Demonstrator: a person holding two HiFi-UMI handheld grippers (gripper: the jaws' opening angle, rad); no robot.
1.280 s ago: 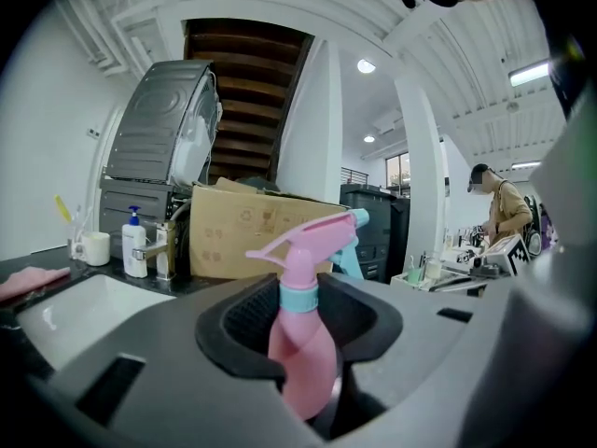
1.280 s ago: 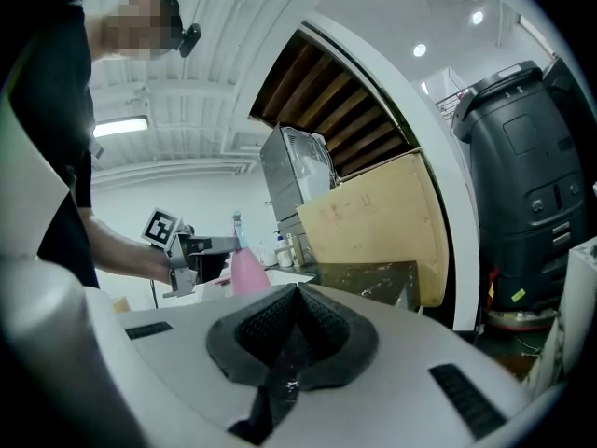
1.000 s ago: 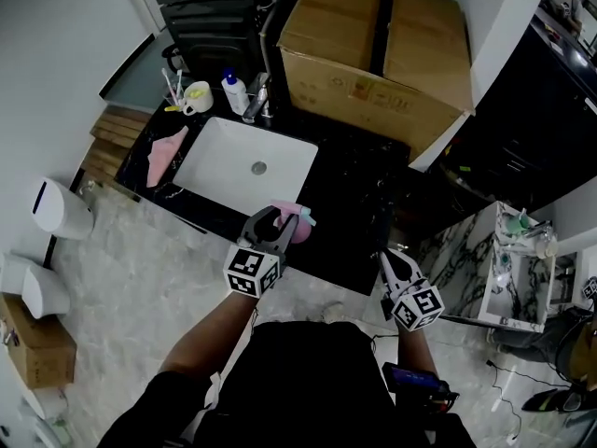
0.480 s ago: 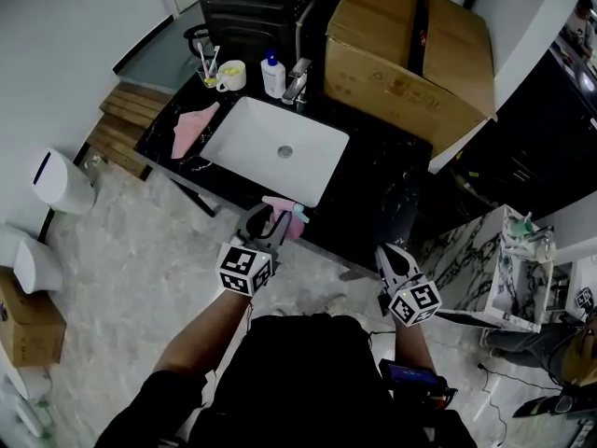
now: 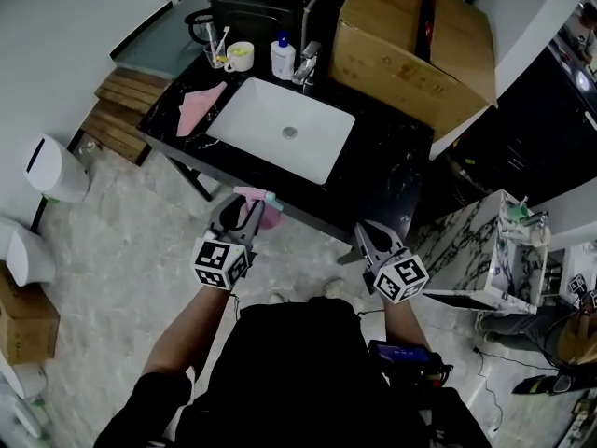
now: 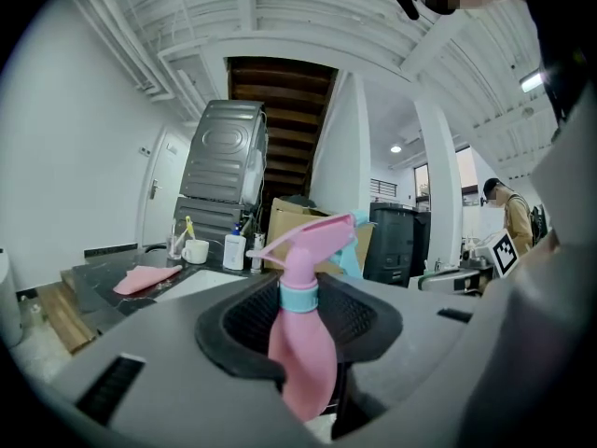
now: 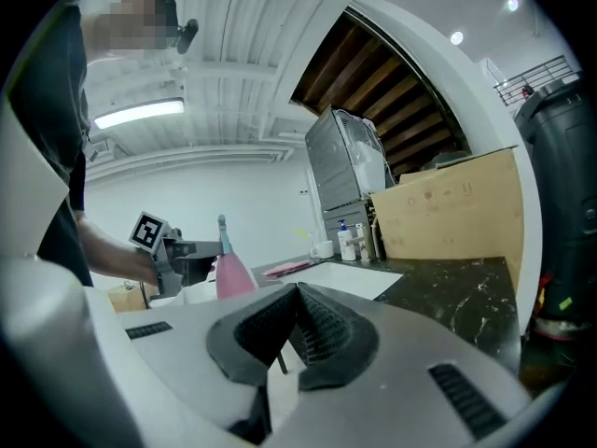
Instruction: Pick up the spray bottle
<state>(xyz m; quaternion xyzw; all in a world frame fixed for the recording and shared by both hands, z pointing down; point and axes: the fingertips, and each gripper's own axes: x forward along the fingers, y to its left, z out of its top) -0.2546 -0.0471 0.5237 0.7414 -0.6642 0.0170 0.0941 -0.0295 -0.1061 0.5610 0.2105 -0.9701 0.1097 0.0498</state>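
Observation:
The spray bottle (image 5: 254, 206) is pink with a light blue collar and trigger. My left gripper (image 5: 244, 215) is shut on its body and holds it upright, off the counter and over the floor just in front of the counter's edge. In the left gripper view the spray bottle (image 6: 303, 343) stands between the two black pads, its nozzle pointing left. My right gripper (image 5: 366, 234) is shut with nothing in it, to the right at about the same height. From the right gripper view the bottle (image 7: 233, 276) and the left gripper (image 7: 182, 255) show at the left.
A black marble counter (image 5: 382, 171) holds a white sink (image 5: 284, 138), a faucet (image 5: 306, 63), a soap bottle (image 5: 283, 57), a cup with toothbrushes (image 5: 240, 56), a pink cloth (image 5: 198, 107) and a large cardboard box (image 5: 410, 45). A white bin (image 5: 51, 168) stands left, a marble shelf (image 5: 485, 250) right.
Both grippers have drawn back from the counter toward the person. The left one has carried the spray bottle from over the counter's front edge to over the floor.

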